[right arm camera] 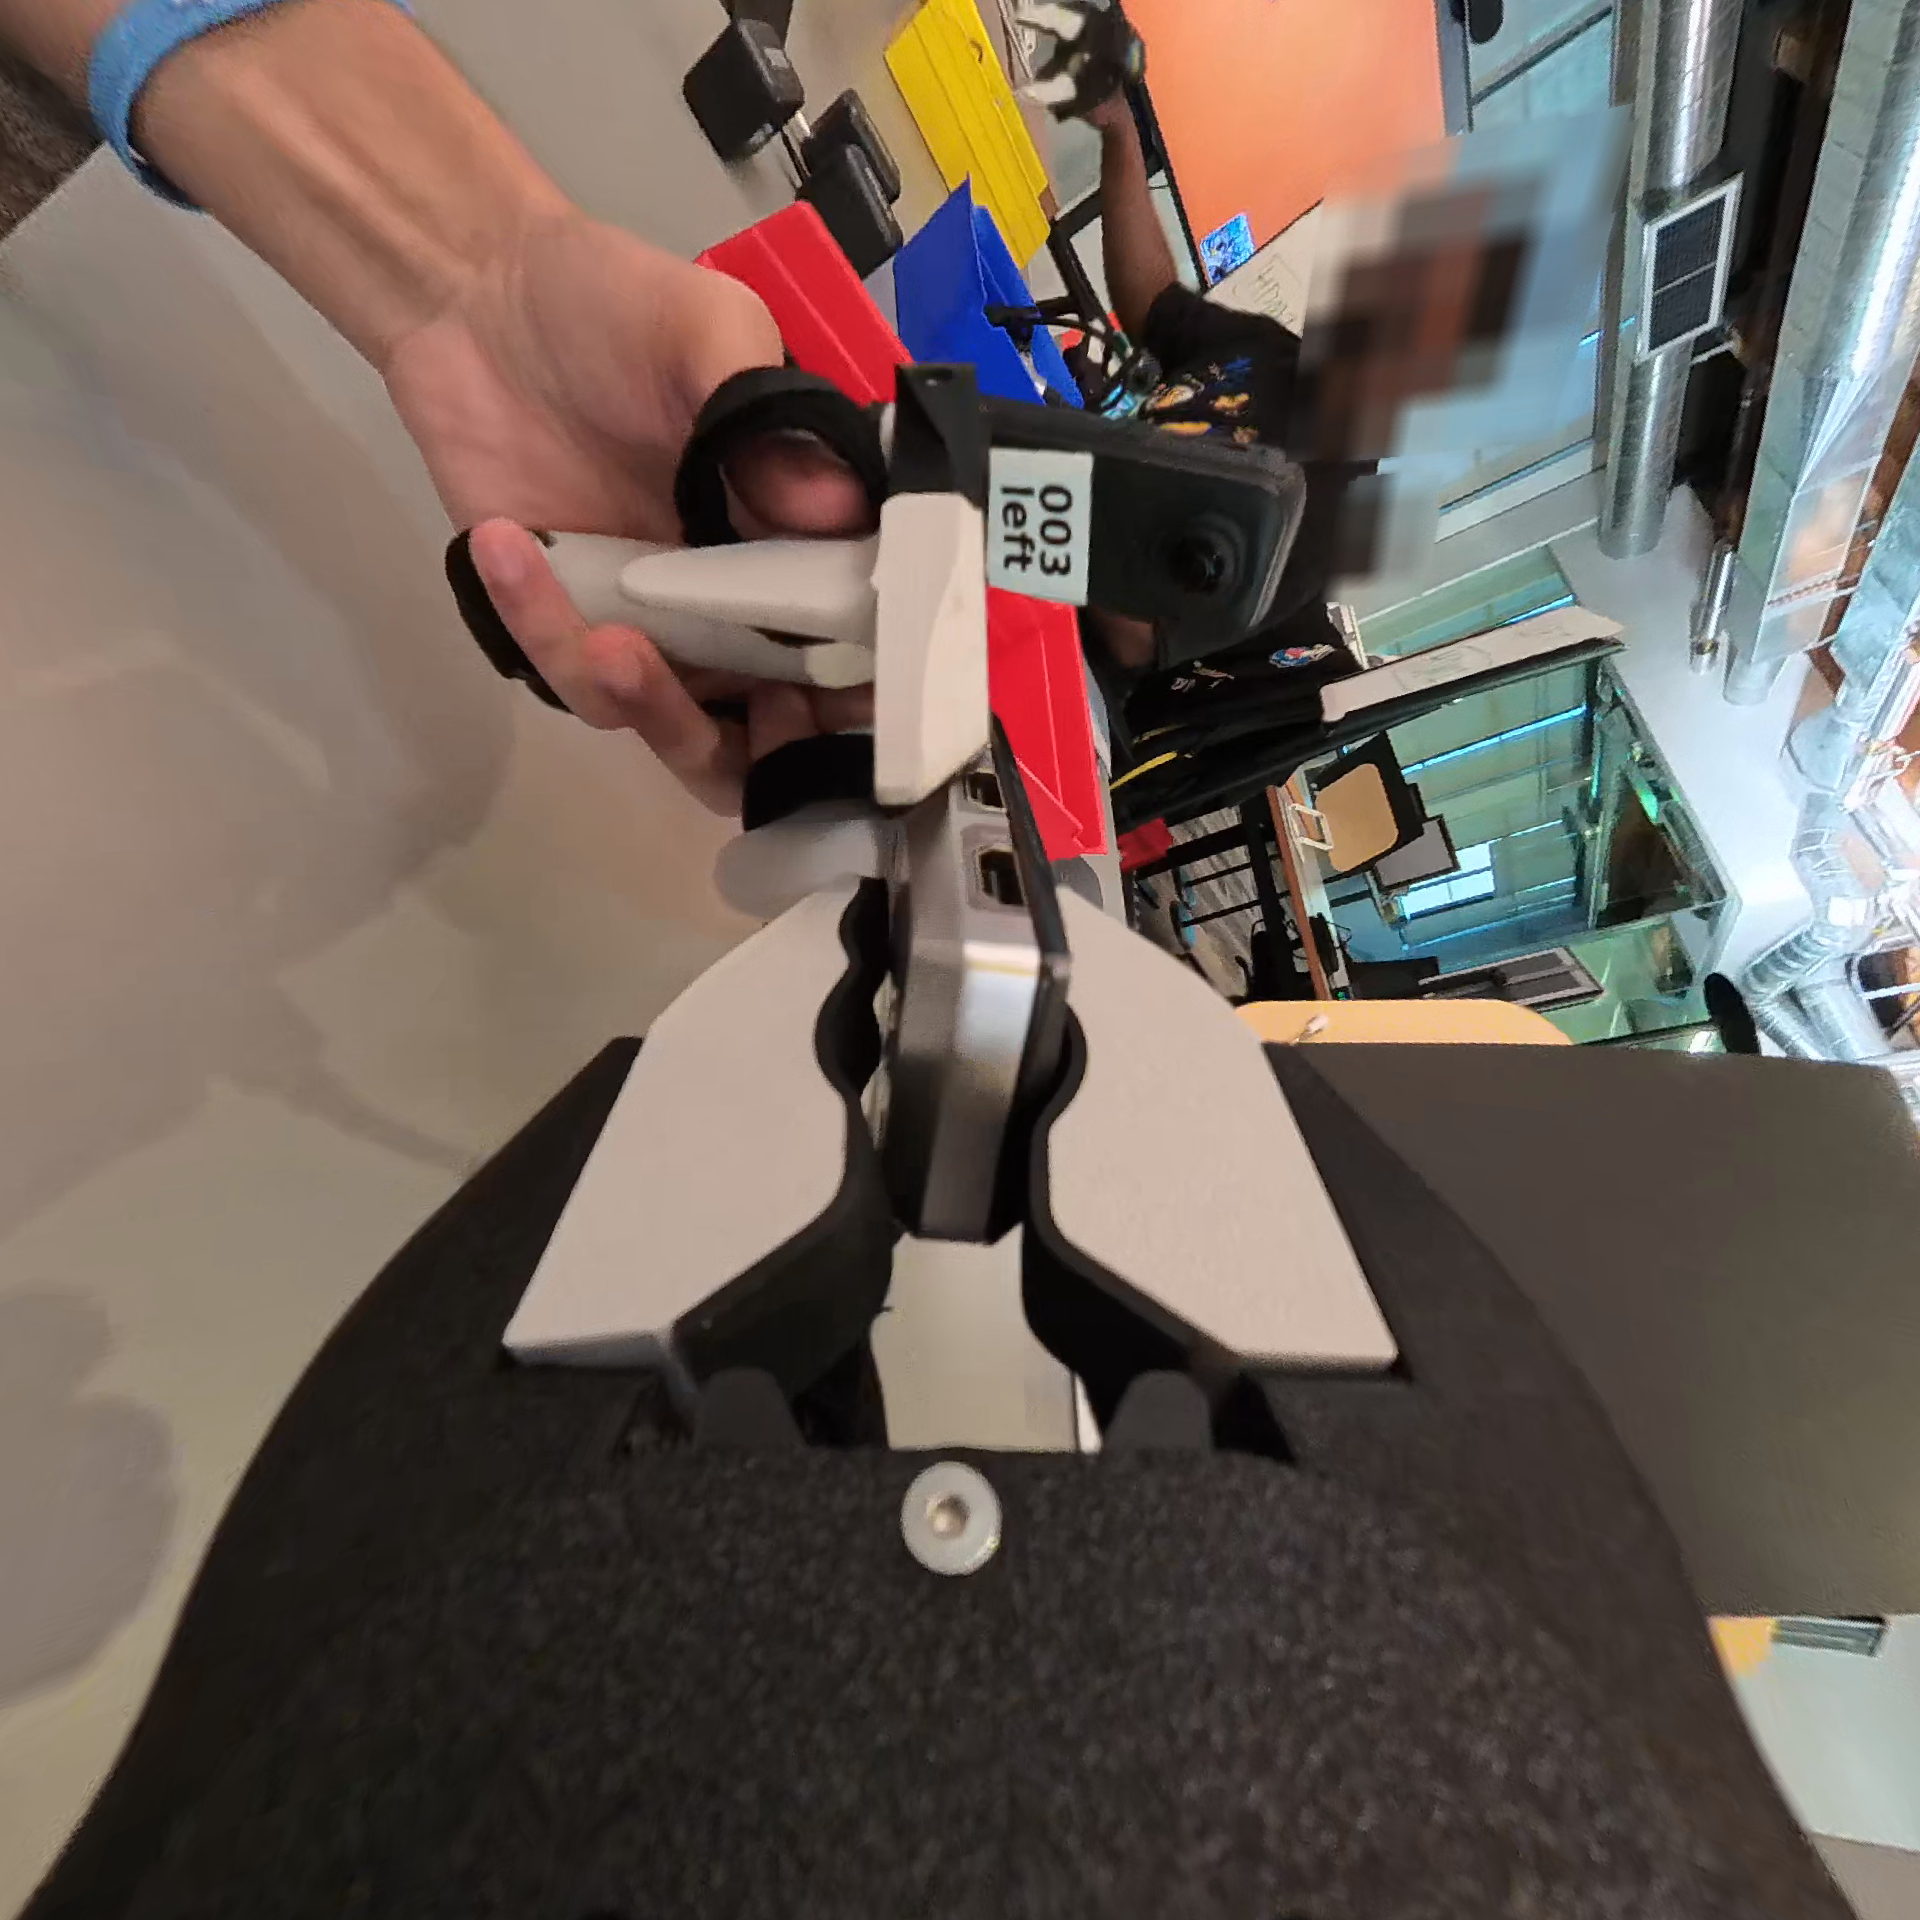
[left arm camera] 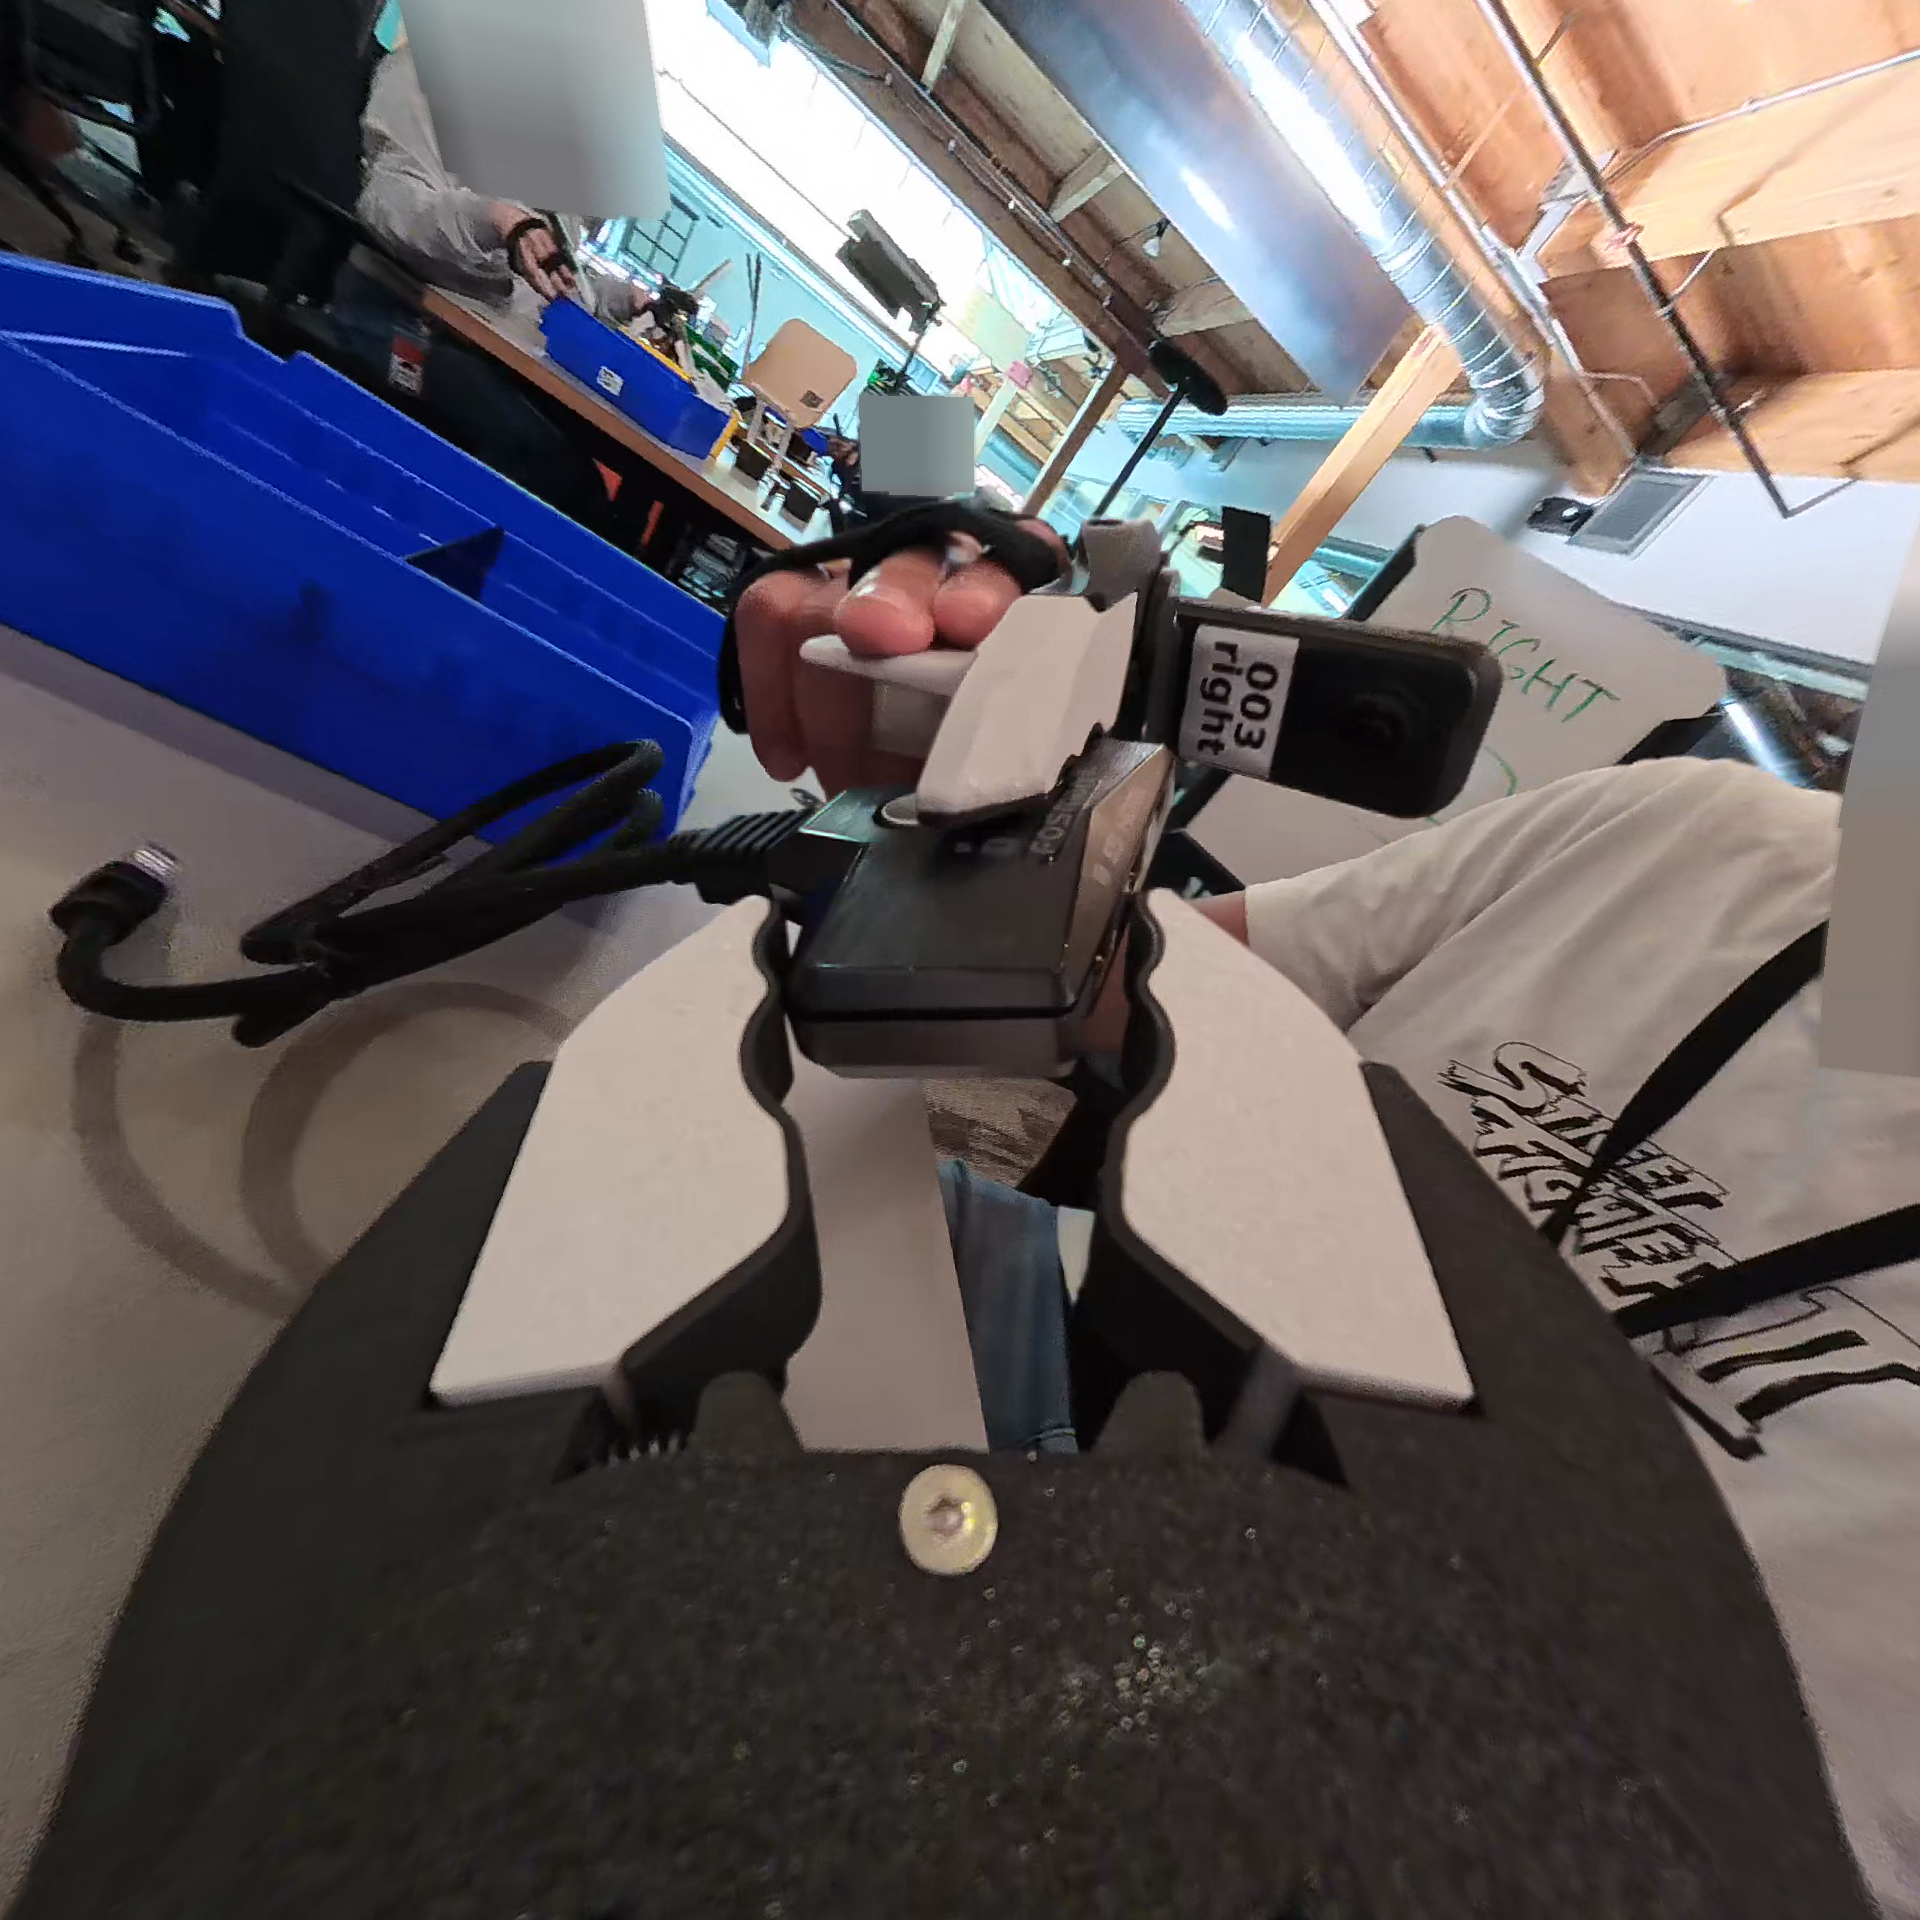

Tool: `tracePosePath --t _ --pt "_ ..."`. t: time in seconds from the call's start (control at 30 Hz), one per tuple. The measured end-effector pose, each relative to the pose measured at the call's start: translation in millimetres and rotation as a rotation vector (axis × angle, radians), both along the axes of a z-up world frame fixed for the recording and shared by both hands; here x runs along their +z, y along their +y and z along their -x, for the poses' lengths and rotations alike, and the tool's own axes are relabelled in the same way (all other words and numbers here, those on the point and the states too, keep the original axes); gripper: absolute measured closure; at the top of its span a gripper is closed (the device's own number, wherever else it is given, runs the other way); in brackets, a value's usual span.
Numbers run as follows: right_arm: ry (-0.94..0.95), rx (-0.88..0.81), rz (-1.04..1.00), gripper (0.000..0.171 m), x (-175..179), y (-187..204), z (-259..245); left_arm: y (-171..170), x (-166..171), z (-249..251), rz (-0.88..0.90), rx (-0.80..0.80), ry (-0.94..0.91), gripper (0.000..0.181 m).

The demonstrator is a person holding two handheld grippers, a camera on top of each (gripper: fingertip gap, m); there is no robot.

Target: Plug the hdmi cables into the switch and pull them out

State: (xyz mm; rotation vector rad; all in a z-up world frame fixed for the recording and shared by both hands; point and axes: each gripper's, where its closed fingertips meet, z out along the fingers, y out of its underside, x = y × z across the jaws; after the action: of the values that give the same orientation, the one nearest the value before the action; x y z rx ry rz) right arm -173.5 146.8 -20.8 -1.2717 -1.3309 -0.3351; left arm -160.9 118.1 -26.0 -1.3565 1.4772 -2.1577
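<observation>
Gripping our flat black-and-grey HDMI switch box (left arm camera: 935,935) above the table (left arm camera: 208,1091), both jaws clamped on it, braided black cable (left arm camera: 436,894) plugged in.

Left gripper (left arm camera: 956,935) jaws clamp switch (left arm camera: 935,935); cable (left arm camera: 436,883) plugged in.

Showing in the two views:
- switch (left arm camera: 935,935): one
- black braided cable (left arm camera: 343,914): one
- grippers: two, left gripper (left arm camera: 956,935) and right gripper (right arm camera: 977,1049)
- blue bins (left arm camera: 312,582): two in the left view
- red bins (right arm camera: 821,301): two in the right view
- yellow bin (right arm camera: 966,114): one
</observation>
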Motion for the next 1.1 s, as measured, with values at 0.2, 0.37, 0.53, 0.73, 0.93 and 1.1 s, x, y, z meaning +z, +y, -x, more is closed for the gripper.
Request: tracePosePath --t 0.2,0.37,0.53,0.73,0.93,1.1 --pt "-0.057 -0.034 0.014 0.142 -10 3 -7 1 -7 -3 -0.01 0.002 -0.01 0.121" --pt "-0.032 -0.003 0.062 0.138 -14 -2 -2 -2 -8 -2 -0.039 -0.019 -0.014 0.121" --pt "-0.017 0.009 0.063 0.137 -15 -3 0 -3 -9 -1 -0.059 -0.016 -0.014 0.121" --pt "-0.035 0.002 0.063 0.136 -19 -1 -1 -1 -11 -2 -0.066 -0.004 -0.005 0.121" --pt "-0.034 -0.014 0.06 0.135 -18 -1 -4 -4 -11 -5 -0.038 -0.004 -0.013 0.121" --pt "-0.053 -0.076 0.057 0.135 -14 3 -11 -2 -6 -7 -0.064 0.034 -0.026 0.121"
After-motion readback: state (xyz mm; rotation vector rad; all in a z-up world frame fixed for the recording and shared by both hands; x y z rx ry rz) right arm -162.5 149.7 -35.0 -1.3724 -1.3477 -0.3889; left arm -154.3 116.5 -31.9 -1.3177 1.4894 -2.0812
